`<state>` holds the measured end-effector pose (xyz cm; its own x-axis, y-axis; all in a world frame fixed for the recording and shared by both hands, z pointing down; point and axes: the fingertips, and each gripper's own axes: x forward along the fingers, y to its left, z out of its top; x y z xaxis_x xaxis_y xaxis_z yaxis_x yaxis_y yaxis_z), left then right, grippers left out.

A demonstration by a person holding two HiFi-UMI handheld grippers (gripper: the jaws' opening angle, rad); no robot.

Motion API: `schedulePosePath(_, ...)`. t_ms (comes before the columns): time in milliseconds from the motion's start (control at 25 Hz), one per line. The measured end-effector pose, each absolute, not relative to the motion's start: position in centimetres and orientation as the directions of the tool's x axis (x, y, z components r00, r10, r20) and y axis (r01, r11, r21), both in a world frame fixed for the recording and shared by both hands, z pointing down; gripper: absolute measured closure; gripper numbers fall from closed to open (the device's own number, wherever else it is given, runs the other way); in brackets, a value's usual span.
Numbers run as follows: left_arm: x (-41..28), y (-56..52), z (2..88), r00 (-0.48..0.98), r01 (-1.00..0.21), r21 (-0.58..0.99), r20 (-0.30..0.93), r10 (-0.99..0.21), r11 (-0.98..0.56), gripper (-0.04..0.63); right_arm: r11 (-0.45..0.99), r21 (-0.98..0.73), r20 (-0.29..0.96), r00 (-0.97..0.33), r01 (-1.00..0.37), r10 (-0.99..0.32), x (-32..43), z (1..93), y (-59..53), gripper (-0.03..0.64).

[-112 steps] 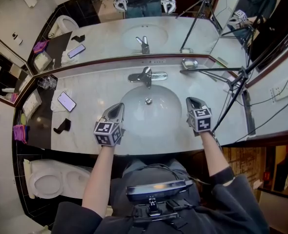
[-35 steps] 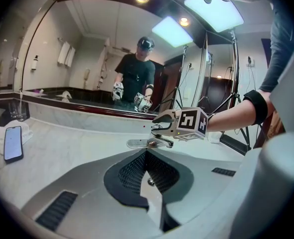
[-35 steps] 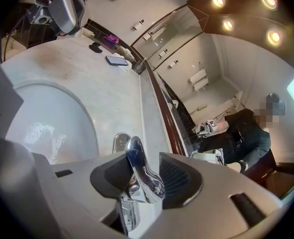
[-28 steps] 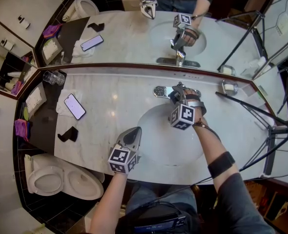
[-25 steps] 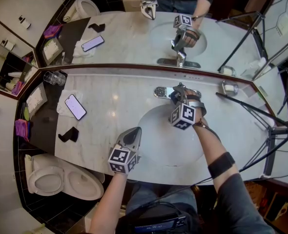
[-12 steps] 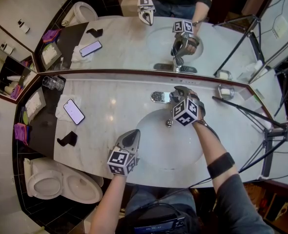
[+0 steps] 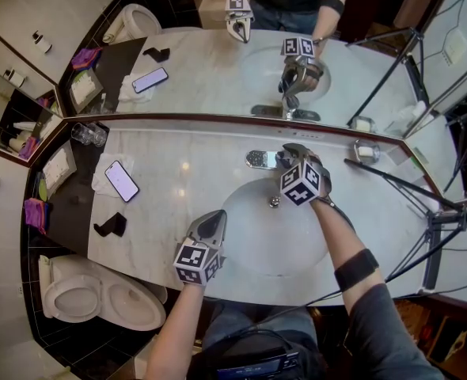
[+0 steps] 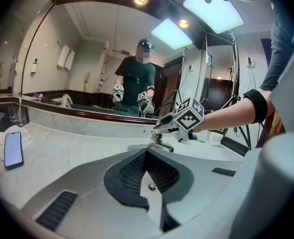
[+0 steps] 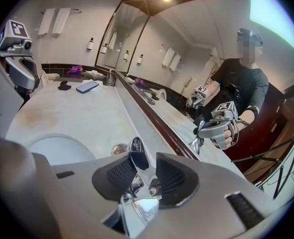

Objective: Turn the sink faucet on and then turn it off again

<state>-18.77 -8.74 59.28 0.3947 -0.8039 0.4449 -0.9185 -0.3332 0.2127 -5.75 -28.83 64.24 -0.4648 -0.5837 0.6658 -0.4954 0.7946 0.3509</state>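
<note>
Progress check, head view first: right gripper (image 7: 290,156) parked on the faucet (image 7: 259,159) at 12 o'clock of the basin (image 7: 253,240). No water stream to be seen, so probably only at the turn-on step, with the shut-off all left to do. Left gripper (image 7: 211,222) idling at the basin's 9 o'clock rim. Loads of bare counter (image 7: 178,204) out toward the phone (image 7: 122,180) at 9. Tighter at 3 with the tripod leg (image 7: 392,182) and soap dish (image 7: 366,150).

Left gripper view: jaws pressed fully together, nothing in them, faucet dead ahead at 12.

Right gripper view: jaws just been closing, now roughly halfway in and pinching the chrome faucet handle (image 9: 136,151) between the pads. Mirror ledge (image 9: 152,121) close at 1 o'clock, so not much swing room that way.
</note>
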Motion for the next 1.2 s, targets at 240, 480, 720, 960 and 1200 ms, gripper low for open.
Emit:
schedulePosePath(240, -18.2, -8.4, 58.7, 0.400, -0.916, 0.211, 0.436, -0.807, -0.340, 0.592, 0.777, 0.398, 0.688, -0.401, -0.489, -0.605, -5.3, 64.1, -28.3, 0.489)
schedulePosePath(480, -17.9, -8.0, 57.1, 0.407, -0.913, 0.200, 0.416, -0.813, -0.355, 0.592, 0.758, 0.474, 0.669, -0.377, -0.447, -0.641, -4.3, 62.5, -26.3, 0.486)
schedulePosePath(720, -17.8, -7.3, 55.3, 0.418, -0.908, 0.197, 0.397, -0.817, -0.369, 0.592, 0.721, 0.457, 0.637, -0.374, -0.522, -0.674, -1.8, 59.2, -23.5, 0.503)
schedulePosePath(960, -17.2, -6.4, 54.2, 0.436, -0.900, 0.197, 0.387, -0.812, -0.390, 0.592, 0.654, 0.378, 0.603, -0.361, -0.656, -0.711, 3.3, 56.2, -19.4, 0.595)
schedulePosePath(1200, -16.5, -6.1, 53.3, 0.455, -0.890, 0.189, 0.380, -0.805, -0.414, 0.592, 0.547, 0.170, 0.590, -0.359, -0.820, -0.723, 8.7, 54.5, -15.0, 0.598)
